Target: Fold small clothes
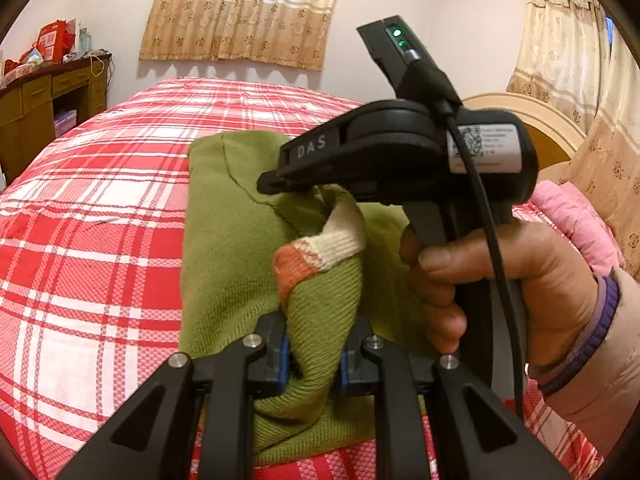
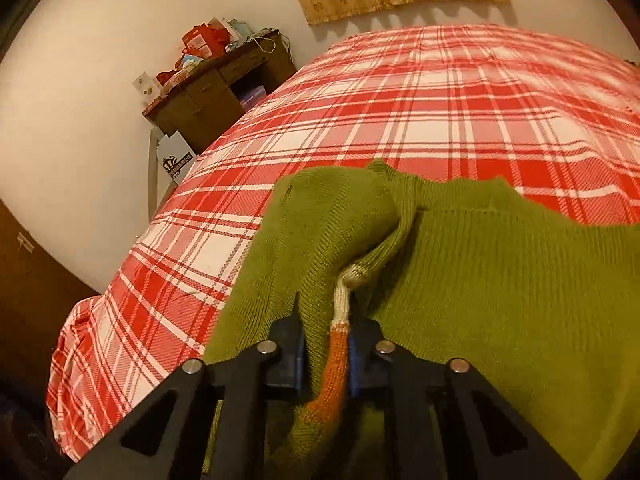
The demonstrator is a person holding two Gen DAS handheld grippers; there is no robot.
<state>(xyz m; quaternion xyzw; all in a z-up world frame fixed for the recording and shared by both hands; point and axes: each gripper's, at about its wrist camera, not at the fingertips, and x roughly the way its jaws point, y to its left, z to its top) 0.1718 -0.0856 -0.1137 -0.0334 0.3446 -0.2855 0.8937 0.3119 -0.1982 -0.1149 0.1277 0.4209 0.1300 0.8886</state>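
Olive-green knit sweater (image 2: 500, 280), cream-and-orange cuff (image 1: 320, 252); red-white plaid bedspread (image 1: 88, 240)

Left tongs (image 1: 312, 360) bottom centre, clamped on cloth. Right tongs (image 2: 324, 356) bottom centre likewise clamped (seen from left view at centre right, gripped by right hand (image 1: 500, 280)).

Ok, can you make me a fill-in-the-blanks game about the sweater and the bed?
1. The sweater is mostly ____.
2. It lies on a bed with a red and white ____ cover.
3. The sleeve cuff has a cream stripe and an ____ stripe.
4. Both the left tool and the right tool are ____ on the sweater.

Missing words: green; plaid; orange; shut
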